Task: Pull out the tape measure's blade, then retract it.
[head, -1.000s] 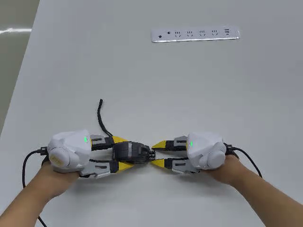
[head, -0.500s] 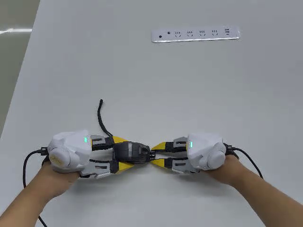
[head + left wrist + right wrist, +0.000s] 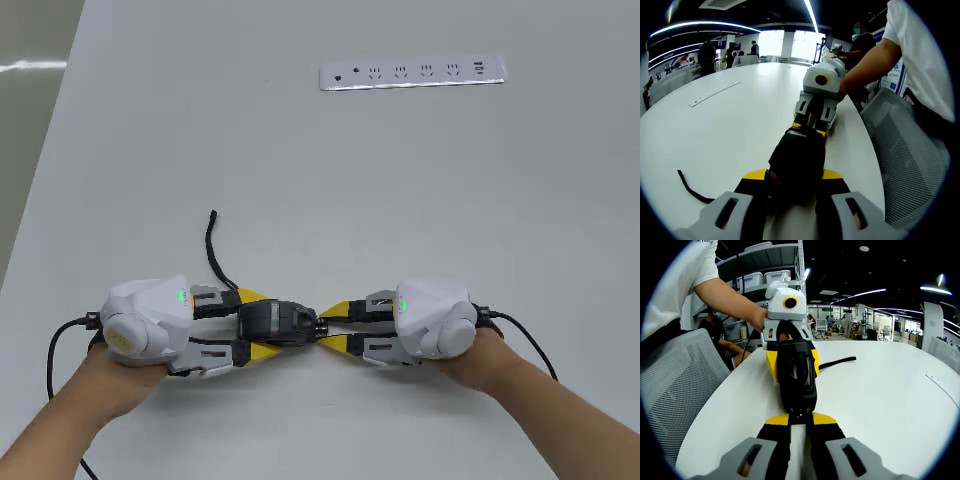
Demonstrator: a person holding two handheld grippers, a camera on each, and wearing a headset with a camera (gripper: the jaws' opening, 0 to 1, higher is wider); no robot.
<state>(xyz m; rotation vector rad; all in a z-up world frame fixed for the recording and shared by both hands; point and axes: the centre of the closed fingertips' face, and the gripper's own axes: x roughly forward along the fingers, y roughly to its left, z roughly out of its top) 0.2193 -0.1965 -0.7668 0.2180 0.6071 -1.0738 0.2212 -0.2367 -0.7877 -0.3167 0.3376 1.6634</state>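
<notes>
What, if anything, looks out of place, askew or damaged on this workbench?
Nothing stands out. The tape measure sits gripped in the left gripper, and the right gripper has its jaws meeting at the front end. The black strap trails loose on the table, and the power strip lies flat at the far side.

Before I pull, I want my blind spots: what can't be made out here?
Blade's end hook: right gripper view, hidden between the tips of the right claw, so the grip is unconfirmed.
Markings on the black plastic tape measure: head view, too small.
Contact pads of the left claw: left gripper view, covered by the tape measure's case.
</notes>
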